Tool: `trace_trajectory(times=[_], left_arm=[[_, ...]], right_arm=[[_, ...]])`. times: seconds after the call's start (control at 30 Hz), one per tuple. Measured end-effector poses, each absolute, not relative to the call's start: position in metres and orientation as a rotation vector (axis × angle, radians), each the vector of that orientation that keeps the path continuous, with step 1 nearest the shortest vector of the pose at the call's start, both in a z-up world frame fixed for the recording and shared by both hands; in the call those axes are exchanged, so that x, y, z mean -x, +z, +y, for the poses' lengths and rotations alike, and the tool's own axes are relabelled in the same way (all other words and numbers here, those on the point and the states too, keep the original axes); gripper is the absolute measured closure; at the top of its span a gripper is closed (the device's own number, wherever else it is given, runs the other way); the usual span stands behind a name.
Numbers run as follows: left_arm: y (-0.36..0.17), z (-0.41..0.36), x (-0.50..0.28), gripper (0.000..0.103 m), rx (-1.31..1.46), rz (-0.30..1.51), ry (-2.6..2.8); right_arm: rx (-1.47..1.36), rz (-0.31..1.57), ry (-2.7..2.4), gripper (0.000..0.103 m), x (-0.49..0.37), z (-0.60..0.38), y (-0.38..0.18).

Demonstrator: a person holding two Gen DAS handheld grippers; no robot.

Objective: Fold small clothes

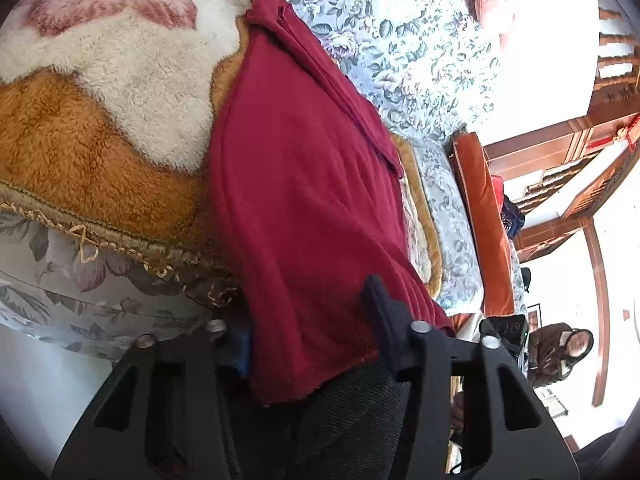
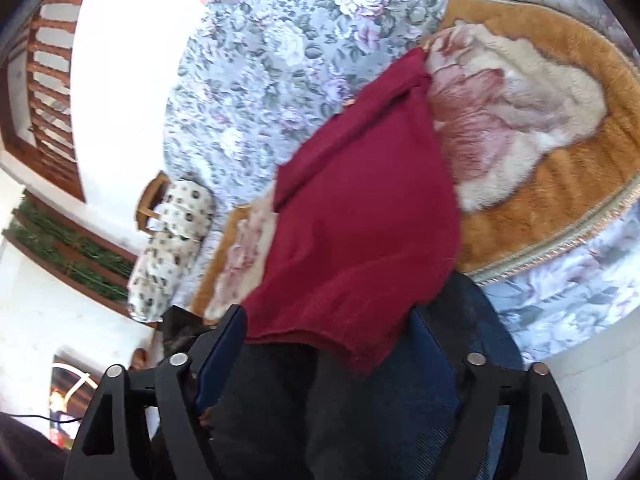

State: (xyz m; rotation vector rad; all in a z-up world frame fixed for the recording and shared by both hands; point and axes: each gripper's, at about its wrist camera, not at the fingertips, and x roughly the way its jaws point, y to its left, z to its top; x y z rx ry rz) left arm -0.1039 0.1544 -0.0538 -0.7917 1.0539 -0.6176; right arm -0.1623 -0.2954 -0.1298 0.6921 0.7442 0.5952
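Your dark red knit garment (image 1: 304, 200) lies lengthwise across the plush orange-and-cream floral blanket (image 1: 80, 152), which sits on the blue-grey flowered bedspread (image 1: 400, 40). Its near hem hangs off the bed edge toward you, which puts both near corners within reach.

Left gripper (image 1: 312, 332): the hem runs between the jaws. One finger (image 1: 380, 308) lies on top of the cloth; the other is hidden behind it. The jaws are partly drawn in, and you appear to be pinching the hem, though contact on the hidden side is not visible.

Right gripper (image 2: 328, 332): the jaws are spread, with the other hem corner hanging between them. Neither pad presses the cloth.

Judgement: you are taking the two near corners so the hem can be carried up and over toward the far end. The right side needs to close first.
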Motion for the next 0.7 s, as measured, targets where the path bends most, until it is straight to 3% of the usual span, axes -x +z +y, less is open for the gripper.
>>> trace_trajectory(times=[0.1,0.13,0.47,0.53,0.57,0.6,0.67,0.7], left_arm=[[-0.051,0.152,0.105,0.062,0.769,1.039,-0.609],[-0.051,0.153,0.105,0.062,0.761,1.037,-0.605],[-0.057,0.156,0.106,0.061,0.769,1.042,-0.551],[-0.056,0.156,0.105,0.061,0.77,1.034,-0.544],[-0.055,0.156,0.106,0.064,0.774,1.033,-0.541],[-0.055,0.157,0.106,0.078,0.777,1.026,-0.541],[-0.05,0.157,0.107,0.094,0.747,1.02,-0.52],[-0.047,0.157,0.108,0.096,0.725,1.017,-0.509]], right_arm=[[-0.676,0.759,0.617,0.052,0.156,-0.292,-0.132],[-0.674,0.764,0.602,0.054,0.154,-0.292,-0.132],[-0.962,0.806,0.557,0.055,0.143,-0.313,-0.15],[-0.954,0.82,0.544,0.061,0.141,-0.312,-0.15],[-0.934,0.822,0.541,0.068,0.141,-0.311,-0.149],[-0.906,0.826,0.547,0.078,0.14,-0.31,-0.148],[-0.826,0.827,0.559,0.091,0.14,-0.304,-0.145],[-0.779,0.822,0.559,0.095,0.141,-0.302,-0.143]])
